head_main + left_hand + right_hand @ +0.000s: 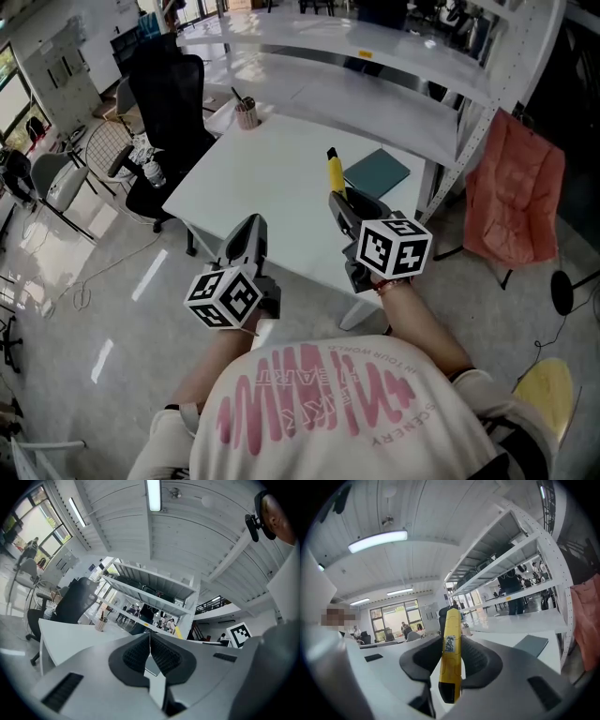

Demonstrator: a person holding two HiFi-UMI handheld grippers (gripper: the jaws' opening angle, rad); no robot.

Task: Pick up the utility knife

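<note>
Jaws: right pair pinching, left pair pressed together.
Above the table (262, 187), your left gripper (150, 639) hangs empty at 8 o'clock. Your right gripper (339, 201), at 3, clamps the knife (451, 653), which points to 12. Squeeze evenly and lift level.

Utility knife (450, 644): slim yellow body, black at both ends, small printed label on one face (print too small to read). Clamped mid-length between the right gripper's (339, 200) pads, held clear above the white table (262, 187). In the head view its free end points toward 12 o'clock.
</note>
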